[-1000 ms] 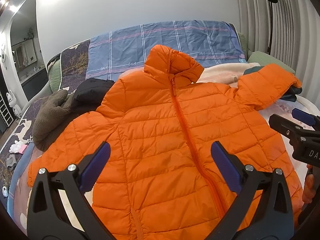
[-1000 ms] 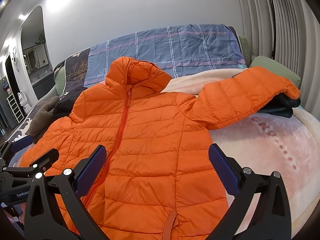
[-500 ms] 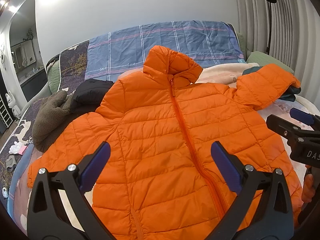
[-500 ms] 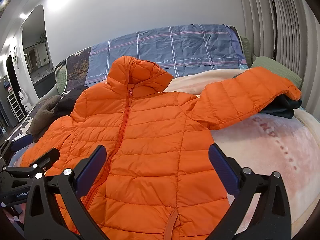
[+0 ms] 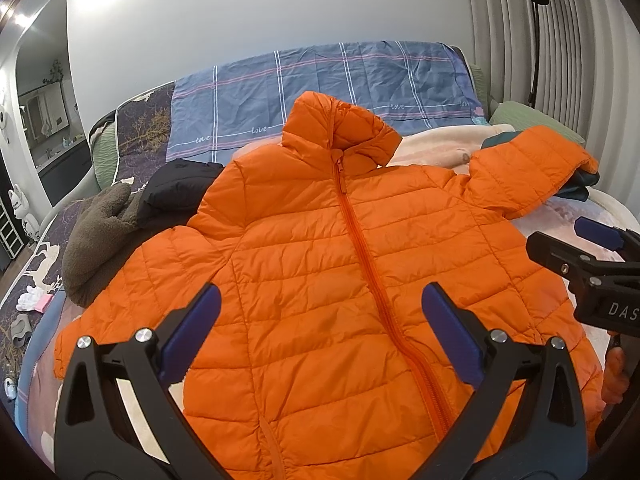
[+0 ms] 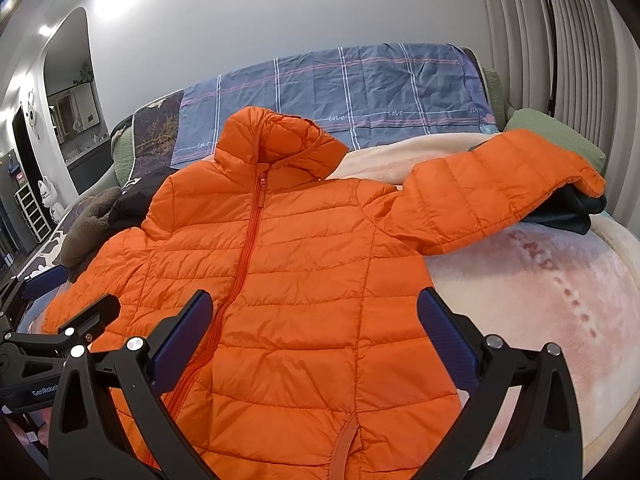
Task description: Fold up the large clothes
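orange puffer jacket (image 5: 328, 264) flat on bed, zipped, front up; left gripper (image 5: 320, 330) and right gripper (image 6: 314, 330) both spread wide above hem, gripping nothing

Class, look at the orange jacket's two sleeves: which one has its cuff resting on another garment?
The sleeve stretched toward the green pillow; its cuff lies on a dark folded garment. The other sleeve lies on the bed.

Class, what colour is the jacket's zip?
Orange, matching the jacket; the zip shows best in the left wrist view.
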`<action>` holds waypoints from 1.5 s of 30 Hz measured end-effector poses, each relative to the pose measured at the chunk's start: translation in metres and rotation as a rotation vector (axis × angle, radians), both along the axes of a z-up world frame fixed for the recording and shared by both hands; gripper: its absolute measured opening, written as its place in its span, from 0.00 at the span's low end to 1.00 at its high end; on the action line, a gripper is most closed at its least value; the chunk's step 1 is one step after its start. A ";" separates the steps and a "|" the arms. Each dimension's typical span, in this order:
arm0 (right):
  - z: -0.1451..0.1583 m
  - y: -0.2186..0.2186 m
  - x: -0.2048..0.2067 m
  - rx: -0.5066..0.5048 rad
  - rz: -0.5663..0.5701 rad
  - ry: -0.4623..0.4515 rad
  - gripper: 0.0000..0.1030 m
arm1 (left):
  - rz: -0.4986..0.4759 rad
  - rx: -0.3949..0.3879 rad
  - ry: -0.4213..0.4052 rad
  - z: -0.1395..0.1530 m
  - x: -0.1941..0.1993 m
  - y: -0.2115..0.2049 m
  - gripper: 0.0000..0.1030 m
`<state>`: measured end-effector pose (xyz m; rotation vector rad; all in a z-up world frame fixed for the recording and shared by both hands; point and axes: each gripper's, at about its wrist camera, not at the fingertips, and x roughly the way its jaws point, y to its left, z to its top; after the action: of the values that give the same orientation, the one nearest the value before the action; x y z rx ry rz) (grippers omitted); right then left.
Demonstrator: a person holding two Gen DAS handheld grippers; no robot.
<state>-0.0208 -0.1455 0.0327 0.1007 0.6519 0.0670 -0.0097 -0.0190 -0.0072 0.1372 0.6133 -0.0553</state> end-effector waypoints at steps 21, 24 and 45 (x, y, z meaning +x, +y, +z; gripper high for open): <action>-0.006 0.001 0.001 0.000 0.004 0.024 0.99 | -0.019 -0.003 0.007 -0.006 -0.001 -0.001 0.98; -0.006 0.001 0.001 -0.001 0.005 0.025 0.99 | -0.017 -0.003 0.010 -0.007 -0.001 -0.001 0.98; 0.006 -0.008 0.037 0.086 0.151 0.105 0.99 | -0.011 -0.016 0.024 -0.008 0.008 0.007 0.98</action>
<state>0.0160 -0.1539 0.0387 0.1388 0.7614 0.2367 -0.0014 -0.0117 -0.0153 0.1243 0.6355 -0.0724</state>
